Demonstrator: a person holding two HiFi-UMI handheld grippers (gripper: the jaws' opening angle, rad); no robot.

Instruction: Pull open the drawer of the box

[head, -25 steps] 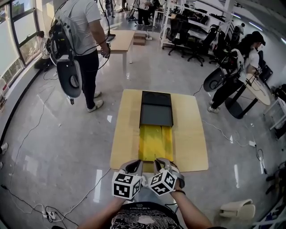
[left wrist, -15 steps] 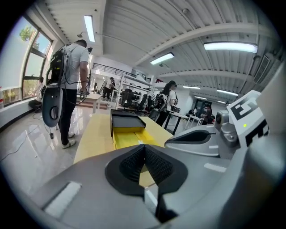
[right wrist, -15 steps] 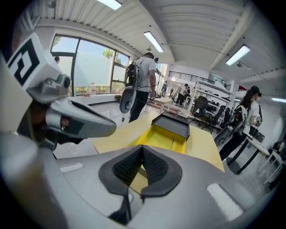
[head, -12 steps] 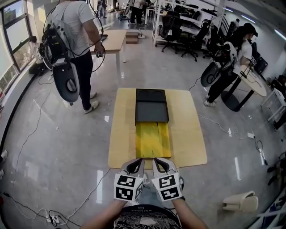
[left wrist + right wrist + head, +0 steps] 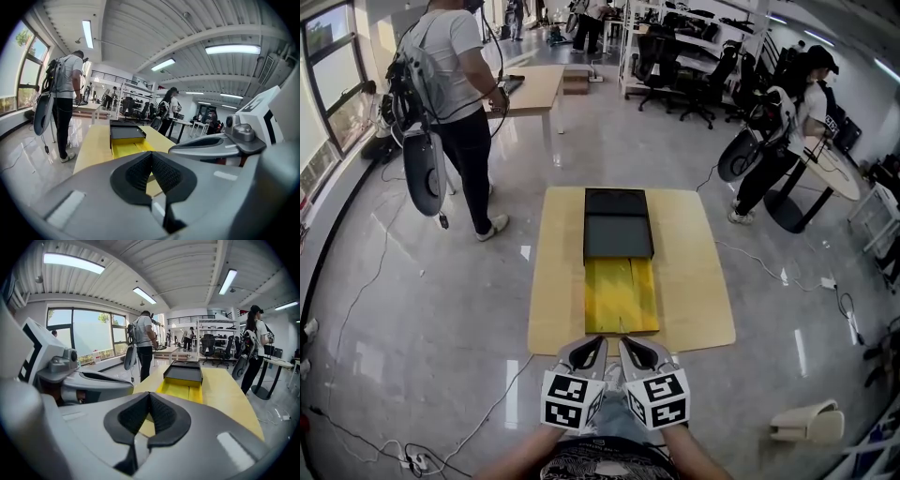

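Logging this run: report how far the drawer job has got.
Done: the yellow drawer stands pulled well out of the black box. In hand: nothing; the left gripper and right gripper are shut, empty, off the table's near edge. Left: apparently nothing.

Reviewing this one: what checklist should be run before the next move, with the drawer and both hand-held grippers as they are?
1. Drawer out of the box: ok, pulled toward the person.
2. Drawer at full travel: cannot tell.
3. Left hand-held gripper empty: ok, jaws together on nothing.
4. Right hand-held gripper empty: ok, jaws together on nothing.
5. Both clear of the drawer: ok, held apart from its front, at the near edge of the table.
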